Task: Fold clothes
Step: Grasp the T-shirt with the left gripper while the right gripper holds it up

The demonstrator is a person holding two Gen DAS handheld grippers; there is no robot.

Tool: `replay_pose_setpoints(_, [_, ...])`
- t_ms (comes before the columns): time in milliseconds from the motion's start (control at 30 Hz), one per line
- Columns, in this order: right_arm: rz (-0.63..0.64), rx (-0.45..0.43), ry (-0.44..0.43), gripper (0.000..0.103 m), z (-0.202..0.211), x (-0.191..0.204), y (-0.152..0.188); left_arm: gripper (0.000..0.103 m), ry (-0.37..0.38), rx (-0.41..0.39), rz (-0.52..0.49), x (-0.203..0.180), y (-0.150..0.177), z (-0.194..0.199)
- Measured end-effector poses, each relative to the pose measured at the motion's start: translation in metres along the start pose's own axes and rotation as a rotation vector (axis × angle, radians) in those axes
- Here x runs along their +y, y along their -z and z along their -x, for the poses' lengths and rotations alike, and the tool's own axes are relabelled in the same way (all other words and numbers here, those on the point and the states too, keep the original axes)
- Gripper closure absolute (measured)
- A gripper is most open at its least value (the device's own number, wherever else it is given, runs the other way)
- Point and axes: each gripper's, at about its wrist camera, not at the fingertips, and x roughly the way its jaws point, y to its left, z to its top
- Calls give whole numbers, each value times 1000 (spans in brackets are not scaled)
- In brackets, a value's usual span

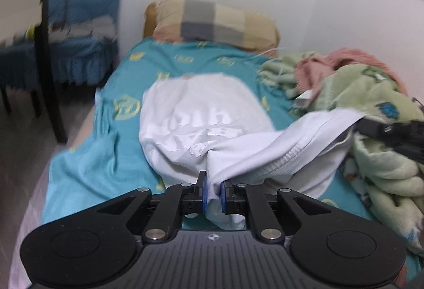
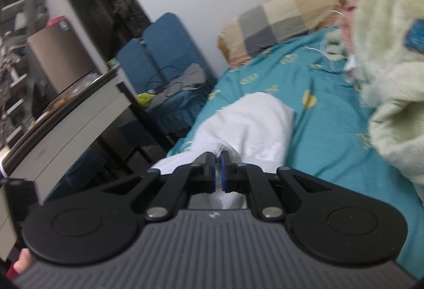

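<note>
On the far left, well off the bed, I see blue-covered chairs (image 1: 87, 10) with some grey cloth on the seat; they play no part here. Moving right, the bed's teal sheet (image 1: 87, 164) carries the white T-shirt (image 1: 201, 108), which lies in the middle of the bed, printed side up, its near hem lifted toward me.

My left gripper (image 1: 214, 189) is clenched on a bunch of that hem: white fabric is pinched between the blue pads and hangs below them. From there the hem stretches taut to the right, up to my right gripper (image 1: 392, 132), seen dark at the edge of the left wrist view. In its own view, the right gripper (image 2: 217, 169) is closed on a ribbed white edge of the same shirt, cloth trailing under the jaws.

I judge the shirt light, limp and not slippery: it sags between the two grips and wrinkles where it drags on the sheet. It will not hold a shape, so I want both holds on seams or the hem, well apart, to keep the edge straight while folding. The cracked print looks a bit stiffer, and may crease there.

Farther right, a heap of green fleece blanket (image 1: 371, 92) with pink cloth (image 1: 352, 58) lies just beside the shirt and could snag it. A checked pillow (image 1: 214, 21) sits at the far end. I see no container anywhere in either view.
</note>
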Motion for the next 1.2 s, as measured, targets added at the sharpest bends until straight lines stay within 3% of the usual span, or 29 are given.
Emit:
replay_pose_setpoints(100, [11,-3,-36,96,-2,6,0,82,-33,20,-31,-4,4,-8])
replay_pose_setpoints(133, [8,-3,-44,96,-3,7,0,80,-46,13,-44,-11,24,-4])
replay_pose_setpoints(233, [-12,3,-64,96,-4,7,0,78,-57,4,-88,-24,37,3])
replay_pose_setpoints(300, [-18,5,-65,96,-5,7,-1,68,-74,-10,-128,-34,45,11])
replay_pose_setpoints(400, [-33,8,-69,96,-6,7,1,61,-105,-43,-151,-47,60,27])
replay_pose_setpoints(567, [-66,10,-96,96,-7,6,1,61,-112,-148,-198,-72,72,38])
replay_pose_setpoints(800, [-82,6,-120,96,4,10,9,42,-167,-271,-137,-100,65,5])
replay_pose_setpoints(867, [-81,8,-113,96,6,10,11,44,-173,-293,-133,-102,65,4])
replay_pose_setpoints(933, [-73,7,-90,96,6,9,12,62,-166,-313,-122,-100,64,8])
replay_pose_setpoints(967, [-66,8,-70,96,5,9,13,76,-162,-323,-117,-99,64,11])
replay_pose_setpoints(1067, [-32,23,13,96,0,7,14,87,-89,-339,-44,-87,57,30])
replay_pose_setpoints(1200, [12,60,99,95,-10,4,22,91,37,-303,53,-71,49,47])
